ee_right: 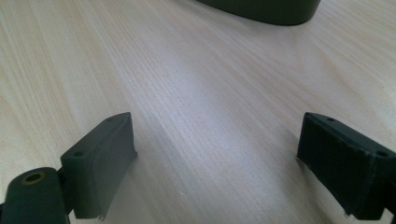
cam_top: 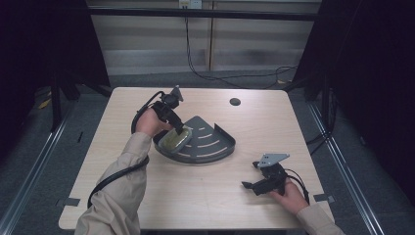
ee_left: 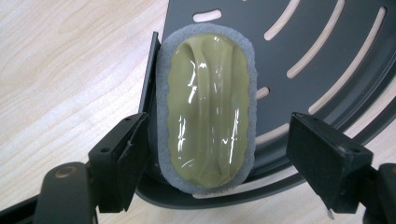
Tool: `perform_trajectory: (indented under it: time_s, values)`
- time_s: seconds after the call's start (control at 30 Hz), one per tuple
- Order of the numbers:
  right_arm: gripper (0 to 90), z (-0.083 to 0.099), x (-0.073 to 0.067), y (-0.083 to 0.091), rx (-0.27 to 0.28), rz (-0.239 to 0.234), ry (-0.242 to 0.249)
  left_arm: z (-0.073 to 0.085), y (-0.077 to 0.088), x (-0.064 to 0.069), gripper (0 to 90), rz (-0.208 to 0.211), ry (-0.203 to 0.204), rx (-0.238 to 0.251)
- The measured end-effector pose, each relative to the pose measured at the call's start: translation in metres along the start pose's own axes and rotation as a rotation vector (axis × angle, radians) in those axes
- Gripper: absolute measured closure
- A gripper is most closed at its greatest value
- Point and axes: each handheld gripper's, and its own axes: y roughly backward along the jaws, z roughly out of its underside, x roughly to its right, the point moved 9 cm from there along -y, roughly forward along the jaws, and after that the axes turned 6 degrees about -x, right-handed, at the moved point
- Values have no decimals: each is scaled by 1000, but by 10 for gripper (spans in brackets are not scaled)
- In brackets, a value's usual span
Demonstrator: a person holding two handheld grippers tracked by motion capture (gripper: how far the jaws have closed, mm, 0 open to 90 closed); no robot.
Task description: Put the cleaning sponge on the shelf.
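A pale wood-grain table (cam_top: 195,196) stands on grey floor with dark curtains to either side and a black cable trailing past its far edge. Left of centre, the left gripper (ee_left: 217,144) hangs with jaws spread wide, released, either side of a green scrub sponge (ee_left: 208,107) lying at the left end of a dark slotted corner shelf (cam_top: 210,142); near right, the right gripper (ee_right: 217,158) sits low over bare wood, jaws wide apart and holding nothing

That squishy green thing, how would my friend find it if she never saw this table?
Start at the pale wooden table and find the dark grey slotted tray shaped like a quarter circle near its middle. At the tray's left edge lies the scrub pad: an oval of shiny olive-green plastic with a fuzzy grey rim, the only green, glossy thing there.
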Motion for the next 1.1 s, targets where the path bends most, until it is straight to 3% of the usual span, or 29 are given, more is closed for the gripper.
perform_trajectory:
  time_s: [0.37, 0.53, 1.1]
  values:
    - [106, 0, 0, 0, 0, 0, 1, 10, 6, -1, 212, 10, 9, 13]
    - [106, 0, 0, 0, 0, 0, 0, 19, 9, -5, 209, 7, 12, 1]
    - [106, 0, 0, 0, 0, 0, 1, 48, 19, -13, 194, 28, 46, 38]
